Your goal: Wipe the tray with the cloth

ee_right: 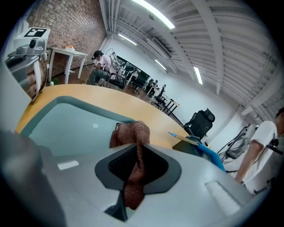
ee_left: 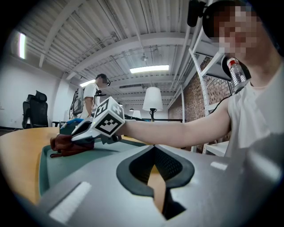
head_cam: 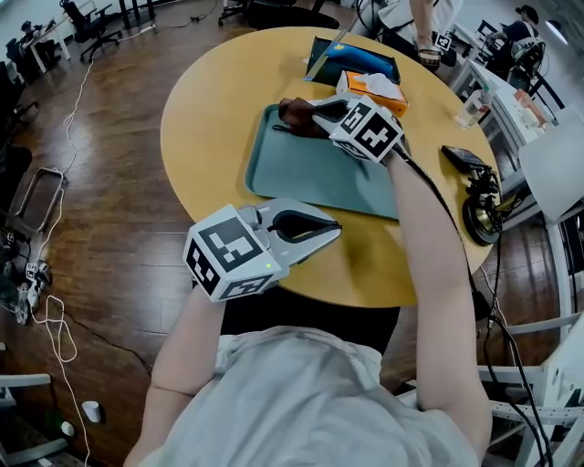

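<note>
A teal tray [head_cam: 310, 178] lies in the middle of the round wooden table [head_cam: 210, 109]. A crumpled brown cloth [head_cam: 294, 113] rests on the tray's far left corner. My right gripper [head_cam: 315, 115] is shut on it, and in the right gripper view a strip of the cloth [ee_right: 132, 133] runs up between the jaws over the tray [ee_right: 75, 128]. My left gripper [head_cam: 336, 230] hovers at the table's near edge, short of the tray, shut with nothing in it. From the left gripper view the cloth [ee_left: 66, 145] and the right gripper [ee_left: 79, 133] sit on the tray [ee_left: 88, 163] beyond.
An orange box [head_cam: 372, 89] and a dark case with a blue item [head_cam: 351, 62] sit just behind the tray. A phone [head_cam: 465, 157] and a coiled cable [head_cam: 481, 217] lie at the table's right edge. People stand at the back; office chairs [head_cam: 91, 27] are far left.
</note>
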